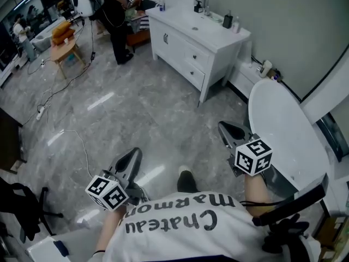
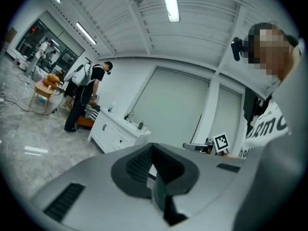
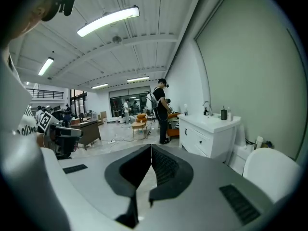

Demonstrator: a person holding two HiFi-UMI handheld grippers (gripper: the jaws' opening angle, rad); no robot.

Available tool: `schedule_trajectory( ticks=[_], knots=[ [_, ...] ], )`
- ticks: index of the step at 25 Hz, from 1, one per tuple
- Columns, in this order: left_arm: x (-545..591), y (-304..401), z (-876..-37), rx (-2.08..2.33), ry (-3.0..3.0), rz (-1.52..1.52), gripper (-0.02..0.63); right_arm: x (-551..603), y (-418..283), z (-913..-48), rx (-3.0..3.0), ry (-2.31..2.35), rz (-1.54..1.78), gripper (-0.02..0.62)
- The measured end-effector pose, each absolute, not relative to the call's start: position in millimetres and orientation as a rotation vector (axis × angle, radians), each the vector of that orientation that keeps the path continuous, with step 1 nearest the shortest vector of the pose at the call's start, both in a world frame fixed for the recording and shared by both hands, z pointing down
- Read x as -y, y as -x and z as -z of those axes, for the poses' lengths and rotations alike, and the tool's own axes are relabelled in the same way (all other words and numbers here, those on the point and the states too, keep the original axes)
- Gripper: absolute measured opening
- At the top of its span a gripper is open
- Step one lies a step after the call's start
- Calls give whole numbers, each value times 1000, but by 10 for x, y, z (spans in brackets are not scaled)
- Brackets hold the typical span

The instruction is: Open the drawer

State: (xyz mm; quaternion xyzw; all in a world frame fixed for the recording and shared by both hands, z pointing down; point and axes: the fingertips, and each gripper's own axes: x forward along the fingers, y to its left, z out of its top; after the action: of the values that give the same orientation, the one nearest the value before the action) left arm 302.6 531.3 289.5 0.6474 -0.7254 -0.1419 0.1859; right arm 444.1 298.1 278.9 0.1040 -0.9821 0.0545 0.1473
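Observation:
A white cabinet (image 1: 188,40) stands against the far wall, with two small drawers (image 1: 194,63) stacked in its front and a door to their left. It also shows in the left gripper view as the cabinet (image 2: 115,134) and in the right gripper view as the cabinet (image 3: 208,134), drawers (image 3: 202,138) closed. My left gripper (image 1: 135,153) and right gripper (image 1: 222,125) hover over the grey floor, well short of the cabinet. Both are shut, with nothing between the jaws: left gripper (image 2: 153,149), right gripper (image 3: 151,149).
A large white oval fixture (image 1: 283,130) sits close on the right. A person in black (image 1: 113,15) stands at the cabinet's far end. Bottles and a tap (image 1: 228,21) stand on its top. A small wooden table (image 1: 65,51) and floor cables (image 1: 49,102) lie left.

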Motion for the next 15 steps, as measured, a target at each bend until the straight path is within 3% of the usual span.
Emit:
schedule_trajectory(
  ticks=[15],
  knots=[
    [-4072, -1861, -2785, 2139, -1723, 415, 3, -1545, -3227, -2708, 2787, -172, -35, 11]
  ],
)
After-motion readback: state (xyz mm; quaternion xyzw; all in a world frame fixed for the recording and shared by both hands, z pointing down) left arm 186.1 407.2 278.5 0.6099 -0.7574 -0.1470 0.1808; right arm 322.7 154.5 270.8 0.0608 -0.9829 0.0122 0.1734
